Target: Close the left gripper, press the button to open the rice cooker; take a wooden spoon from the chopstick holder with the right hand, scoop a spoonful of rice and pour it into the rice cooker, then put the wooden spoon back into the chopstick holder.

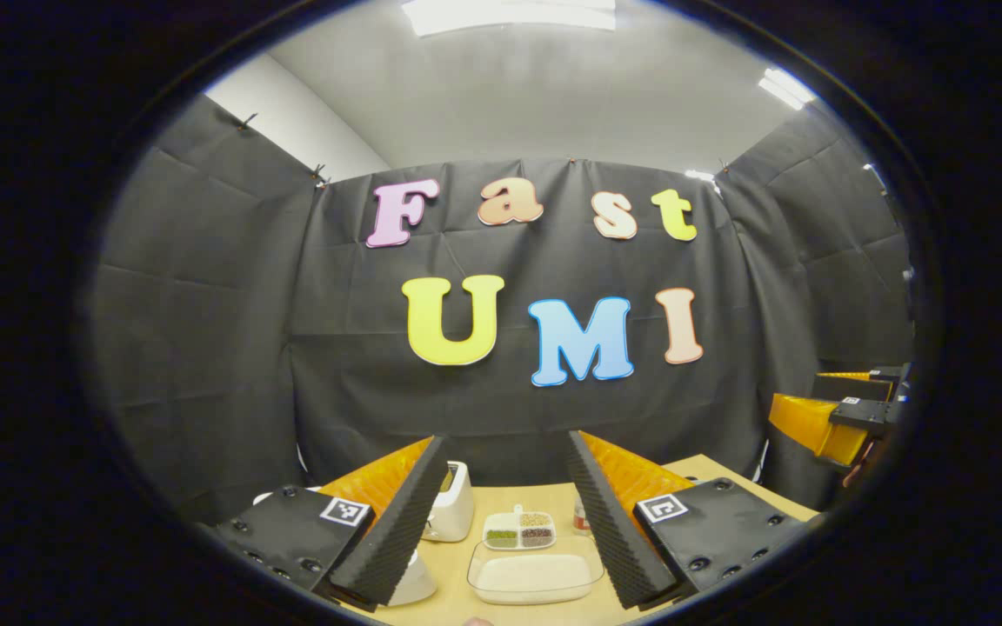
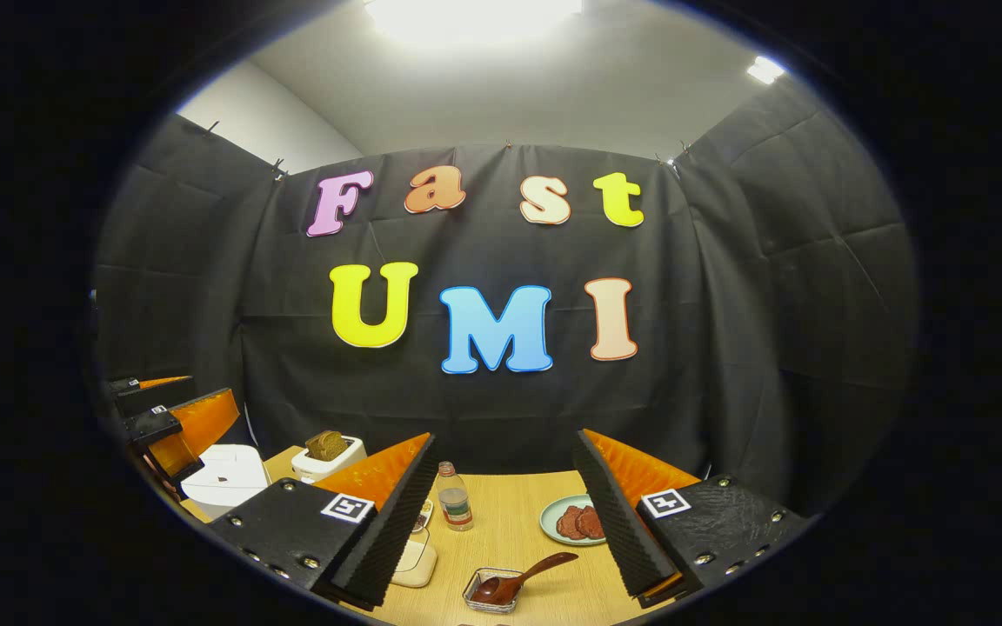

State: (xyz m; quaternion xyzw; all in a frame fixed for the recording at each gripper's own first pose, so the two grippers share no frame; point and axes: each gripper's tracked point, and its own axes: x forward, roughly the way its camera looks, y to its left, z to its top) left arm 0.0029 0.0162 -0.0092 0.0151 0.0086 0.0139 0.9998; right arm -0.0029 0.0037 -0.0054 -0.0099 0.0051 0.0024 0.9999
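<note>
Both grippers have jaws apart and empty; the rice cooker (image 2: 224, 476) stands left, just under the left gripper (image 2: 172, 426).

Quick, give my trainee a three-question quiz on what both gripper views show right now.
1. True or false: the left gripper is open.
2. The wooden spoon lies with its bowl in: A) a small glass dish B) the bottle C) the toaster
3. What lies on the plate between the right gripper's fingers?

Key
1. True; nothing is between its fingers.
2. A
3. Two reddish-brown round pieces of food; what kind is unclear.
</note>
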